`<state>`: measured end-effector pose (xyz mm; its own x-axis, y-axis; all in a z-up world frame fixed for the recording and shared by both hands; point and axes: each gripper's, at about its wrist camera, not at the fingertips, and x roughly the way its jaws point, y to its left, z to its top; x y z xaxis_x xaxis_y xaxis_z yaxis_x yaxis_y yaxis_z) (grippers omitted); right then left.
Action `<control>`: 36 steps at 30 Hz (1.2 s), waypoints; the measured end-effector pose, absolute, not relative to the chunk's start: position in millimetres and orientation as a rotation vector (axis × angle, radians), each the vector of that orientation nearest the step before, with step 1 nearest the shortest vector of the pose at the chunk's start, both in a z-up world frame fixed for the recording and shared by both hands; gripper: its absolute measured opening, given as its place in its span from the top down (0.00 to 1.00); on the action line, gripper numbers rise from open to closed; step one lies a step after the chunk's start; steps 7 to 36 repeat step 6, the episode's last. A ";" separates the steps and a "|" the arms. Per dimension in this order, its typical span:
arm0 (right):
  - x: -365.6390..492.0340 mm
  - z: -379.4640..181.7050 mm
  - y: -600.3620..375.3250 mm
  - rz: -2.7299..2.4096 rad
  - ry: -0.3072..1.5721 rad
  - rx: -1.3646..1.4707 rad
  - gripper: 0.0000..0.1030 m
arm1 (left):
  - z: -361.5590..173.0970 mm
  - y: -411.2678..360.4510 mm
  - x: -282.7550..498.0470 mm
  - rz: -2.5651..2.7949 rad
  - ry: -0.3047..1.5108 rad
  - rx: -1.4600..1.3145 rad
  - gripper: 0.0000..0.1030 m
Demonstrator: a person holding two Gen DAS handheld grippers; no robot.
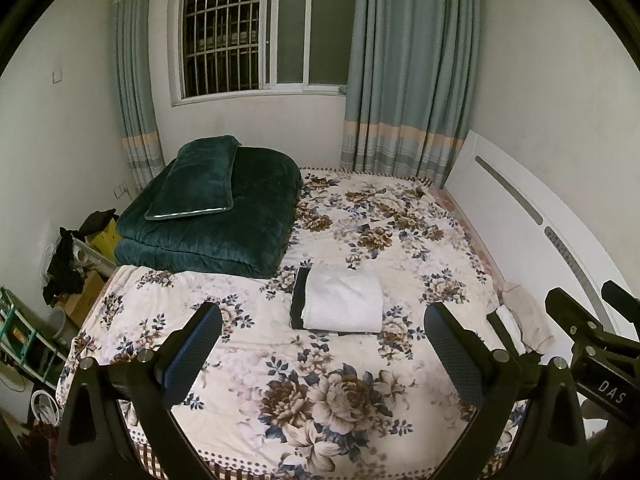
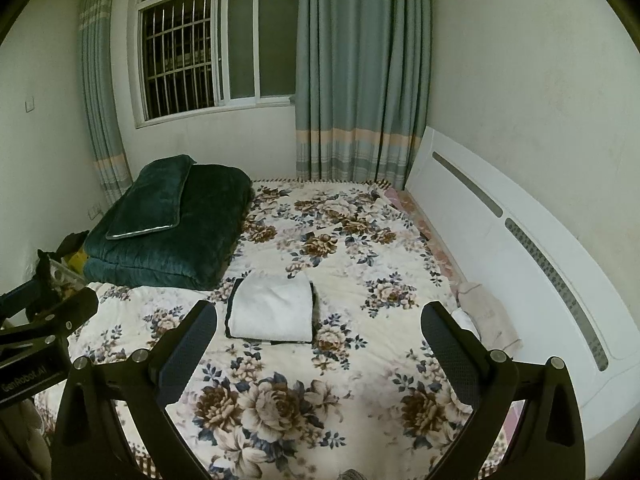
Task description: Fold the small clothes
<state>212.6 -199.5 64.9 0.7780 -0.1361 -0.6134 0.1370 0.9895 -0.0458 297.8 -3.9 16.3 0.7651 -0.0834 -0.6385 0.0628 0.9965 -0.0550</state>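
Observation:
A folded white cloth (image 1: pixel 342 298) lies on a folded dark garment (image 1: pixel 299 296) in the middle of the floral bed sheet (image 1: pixel 304 396). It also shows in the right wrist view (image 2: pixel 274 308) on the dark garment (image 2: pixel 231 304). A crumpled pale garment (image 1: pixel 528 316) lies at the bed's right edge by the headboard; the right wrist view shows it too (image 2: pixel 486 314). My left gripper (image 1: pixel 324 354) is open and empty, held above the sheet short of the stack. My right gripper (image 2: pixel 320 354) is open and empty, likewise above the sheet.
A folded dark green quilt (image 1: pixel 216 224) with a green pillow (image 1: pixel 198 178) on top fills the far left of the bed. A white headboard (image 1: pixel 520 216) runs along the right. Boxes and dark clothes (image 1: pixel 72 264) crowd the floor on the left. Curtains and a window stand behind.

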 end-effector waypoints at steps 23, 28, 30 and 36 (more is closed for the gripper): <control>209.1 63.1 -198.5 -0.153 0.663 0.006 0.00 | 21.2 -5.3 301.6 -0.077 0.693 -0.026 0.00; 209.1 63.1 -198.5 -0.153 0.663 0.006 0.00 | 21.2 -5.3 301.6 -0.077 0.693 -0.026 0.00; 209.1 63.1 -198.5 -0.153 0.663 0.006 0.00 | 21.2 -5.3 301.6 -0.077 0.693 -0.026 0.00; 209.1 63.1 -198.5 -0.153 0.663 0.006 0.00 | 21.2 -5.3 301.6 -0.077 0.693 -0.026 0.00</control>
